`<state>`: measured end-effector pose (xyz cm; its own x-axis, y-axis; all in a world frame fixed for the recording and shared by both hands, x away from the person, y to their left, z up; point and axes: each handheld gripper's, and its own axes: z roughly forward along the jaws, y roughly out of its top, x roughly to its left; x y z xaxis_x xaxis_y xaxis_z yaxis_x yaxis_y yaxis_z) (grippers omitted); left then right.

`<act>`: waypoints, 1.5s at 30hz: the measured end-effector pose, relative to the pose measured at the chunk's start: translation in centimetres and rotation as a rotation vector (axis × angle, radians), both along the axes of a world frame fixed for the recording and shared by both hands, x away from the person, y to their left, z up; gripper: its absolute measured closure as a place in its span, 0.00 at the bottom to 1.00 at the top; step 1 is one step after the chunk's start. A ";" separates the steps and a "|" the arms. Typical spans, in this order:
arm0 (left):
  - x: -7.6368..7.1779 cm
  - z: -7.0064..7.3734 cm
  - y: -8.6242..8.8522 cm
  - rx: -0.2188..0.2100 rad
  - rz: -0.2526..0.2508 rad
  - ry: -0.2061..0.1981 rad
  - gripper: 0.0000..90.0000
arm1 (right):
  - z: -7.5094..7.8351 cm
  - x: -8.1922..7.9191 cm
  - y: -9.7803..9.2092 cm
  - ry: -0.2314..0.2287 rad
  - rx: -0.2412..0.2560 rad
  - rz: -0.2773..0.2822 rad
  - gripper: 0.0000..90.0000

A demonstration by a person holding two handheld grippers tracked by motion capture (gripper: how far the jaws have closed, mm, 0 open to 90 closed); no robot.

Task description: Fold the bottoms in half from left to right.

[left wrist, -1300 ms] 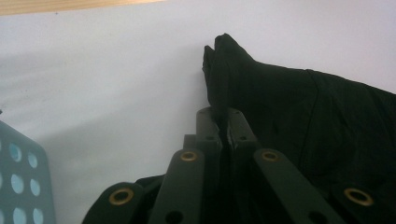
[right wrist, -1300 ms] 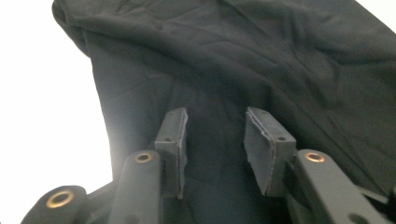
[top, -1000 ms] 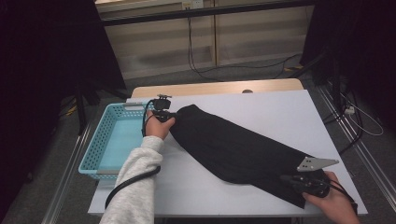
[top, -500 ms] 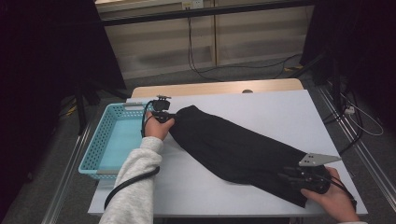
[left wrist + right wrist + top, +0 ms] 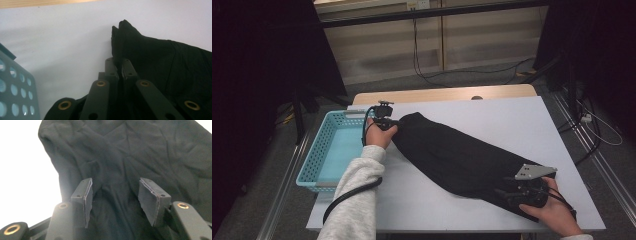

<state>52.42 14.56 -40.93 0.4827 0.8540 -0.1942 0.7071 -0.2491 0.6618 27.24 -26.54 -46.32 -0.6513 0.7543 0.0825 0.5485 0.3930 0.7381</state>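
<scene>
White table [image 5: 492,115]: black cloth [image 5: 457,157] pinched in left claw [image 5: 388,123], under spread right claw [image 5: 113,192]

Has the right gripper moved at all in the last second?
Yes, slightly. In the high view the right gripper, jaws open over the black cloth, sits a little farther from the table's right edge, having crept leftward.

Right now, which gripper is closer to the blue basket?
Left. The left gripper sits just beside the blue basket, clamped on the black garment. The right gripper is open at the garment's far end.
</scene>
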 end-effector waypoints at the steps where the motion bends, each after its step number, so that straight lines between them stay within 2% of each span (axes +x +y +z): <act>1: 0.0 0.0 0.1 -0.001 -0.001 0.002 0.96 | 0.0 -0.1 -0.1 0.005 0.007 0.007 0.51; 4: 0.0 0.0 0.4 -0.007 -0.004 0.012 0.96 | 0.1 -0.3 -0.3 0.014 0.011 0.013 0.49; 6: -0.1 -0.1 0.5 -0.010 0.000 0.012 0.96 | 0.3 -0.2 -0.3 0.022 0.014 0.008 0.43; 10: 0.0 0.0 0.6 -0.011 0.001 0.023 0.96 | 0.5 0.3 -0.3 -0.017 0.017 -0.033 0.36; 13: 0.0 0.3 0.6 0.013 -0.003 0.014 0.96 | 0.6 0.5 -0.4 -0.028 0.031 -0.058 0.33; 15: 0.0 0.5 0.6 0.011 -0.002 0.014 0.96 | 0.6 0.6 -0.5 -0.033 0.036 -0.072 0.30; 21: 0.5 1.8 1.0 0.012 0.021 -0.007 0.96 | 0.6 0.6 -0.7 -0.035 0.047 -0.095 0.26; 24: 0.4 2.2 0.8 0.016 0.012 -0.013 0.96 | 0.7 0.7 -0.7 -0.044 0.053 -0.100 0.25; 38: -1.8 2.2 -2.8 0.007 -0.108 -0.026 0.96 | 0.7 0.7 -0.7 -0.040 0.054 -0.125 0.21; 45: -3.6 1.6 -5.3 -0.011 -0.181 -0.044 0.96 | 0.7 0.7 -0.6 -0.039 0.053 -0.122 0.21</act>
<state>48.82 9.23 -39.34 0.6365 0.7504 -0.1782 0.6215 -0.3622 0.6947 27.92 -27.15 -45.60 -0.5588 0.8232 0.1006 0.5601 0.2852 0.7778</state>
